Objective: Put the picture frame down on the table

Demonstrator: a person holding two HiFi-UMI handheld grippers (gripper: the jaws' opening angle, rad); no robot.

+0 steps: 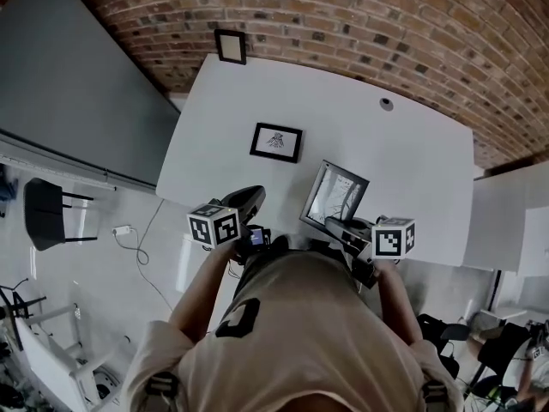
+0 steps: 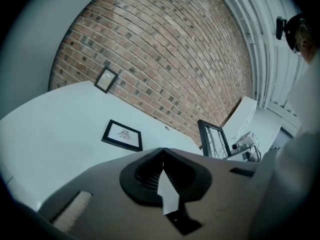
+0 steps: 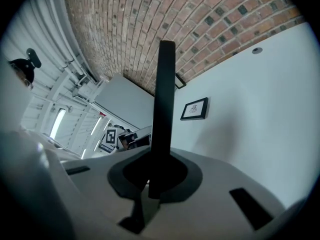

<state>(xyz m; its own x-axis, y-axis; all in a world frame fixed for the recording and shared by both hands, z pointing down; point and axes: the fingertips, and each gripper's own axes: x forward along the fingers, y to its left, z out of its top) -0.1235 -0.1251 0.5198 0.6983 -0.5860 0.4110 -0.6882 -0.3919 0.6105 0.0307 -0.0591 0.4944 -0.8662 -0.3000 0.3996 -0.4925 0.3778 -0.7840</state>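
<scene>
The right hand-held gripper is clamping the picture frame by its lower edge. In the right gripper view the jaws are pinching tight on the dark moulding, which is running straight up out of them. The frame is standing tilted on edge over the near side of the white worktop, glass facing up and away from the person, and it looks to be hanging clear of the surface, though I cannot be sure of that. The left hand-held gripper is hovering alongside, jaws pressed together on nothing and well apart from the frame. So by my reading this is the carry-and-lower step, and the set-down is not yet done. Further out, a second frame is lying flat on the worktop and a small frame is leaning against the brick wall. Next the right side is going to need to tip the frame over and bring it down onto the bare patch in front, short of the second frame, before letting go.
</scene>
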